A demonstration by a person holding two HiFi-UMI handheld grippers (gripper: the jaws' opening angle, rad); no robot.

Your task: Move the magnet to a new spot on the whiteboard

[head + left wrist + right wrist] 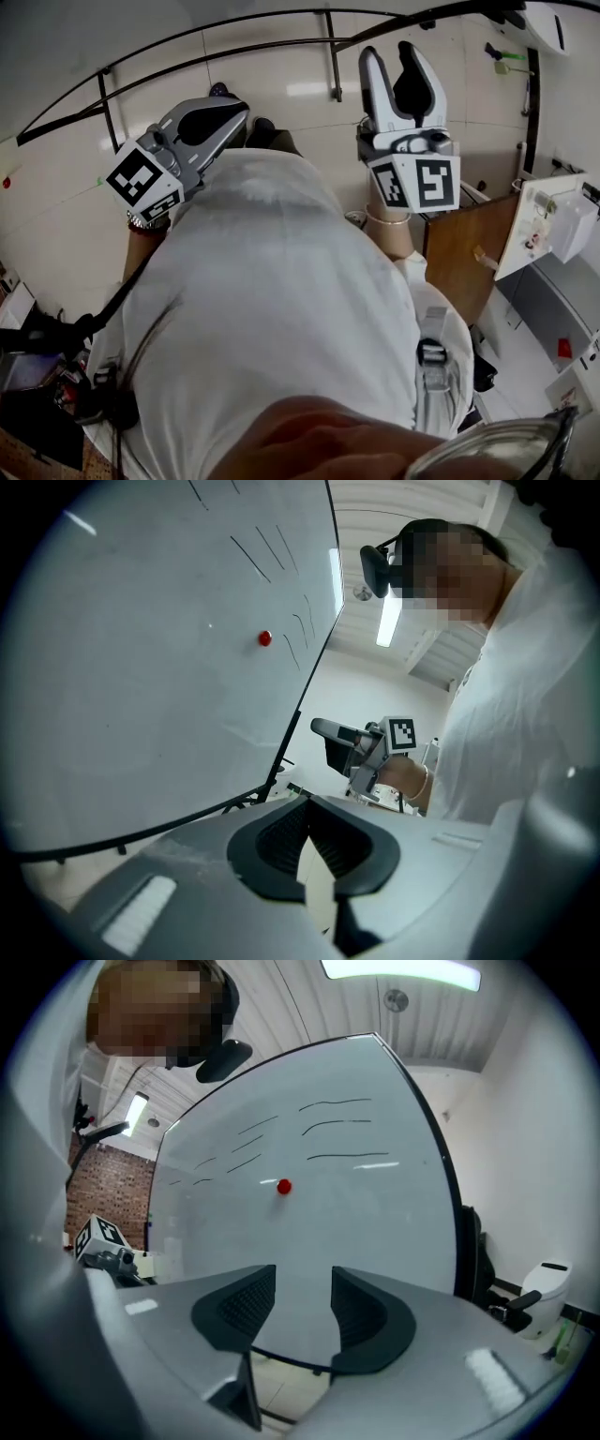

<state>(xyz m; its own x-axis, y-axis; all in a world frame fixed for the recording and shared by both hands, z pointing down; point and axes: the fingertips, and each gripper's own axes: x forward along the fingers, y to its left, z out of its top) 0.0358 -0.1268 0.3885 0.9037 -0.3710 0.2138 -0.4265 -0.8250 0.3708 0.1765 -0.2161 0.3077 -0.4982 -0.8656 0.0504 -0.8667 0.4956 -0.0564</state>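
Right gripper [303, 1307], jaws apart, empty, aimed at far red magnet [284, 1186] on whiteboard [375, 1222], presumably for pickup; left gripper [309, 841] closed, idle

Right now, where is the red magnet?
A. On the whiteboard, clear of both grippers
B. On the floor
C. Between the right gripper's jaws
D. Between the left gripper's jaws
A: the magnet sits on the whiteboard, ahead of the right gripper, whose jaws stand apart and empty.
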